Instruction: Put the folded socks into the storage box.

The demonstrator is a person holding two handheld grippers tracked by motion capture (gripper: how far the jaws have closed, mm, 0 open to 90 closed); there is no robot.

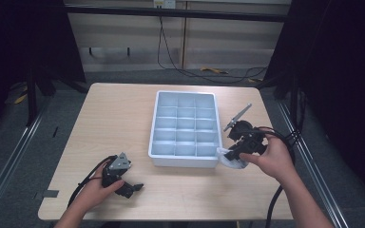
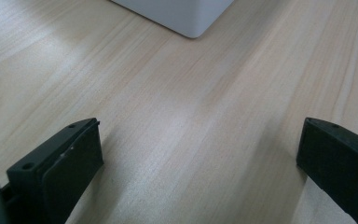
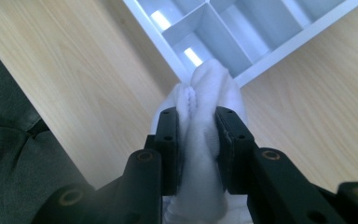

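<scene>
White cloth pinched by right hand-held gripper.

Both grippers, left gripper and right gripper, were black with blocky, screw-holed jaws, trailed black cables, and carried grey three-cornered plates; the person's forearms were bare.

The counter was of pale wood with rounded corners, on a grey carpet floor. Behind it stood a beige panelled wall under a dark bar, with black cables hanging down. Both sides were very dark.
</scene>
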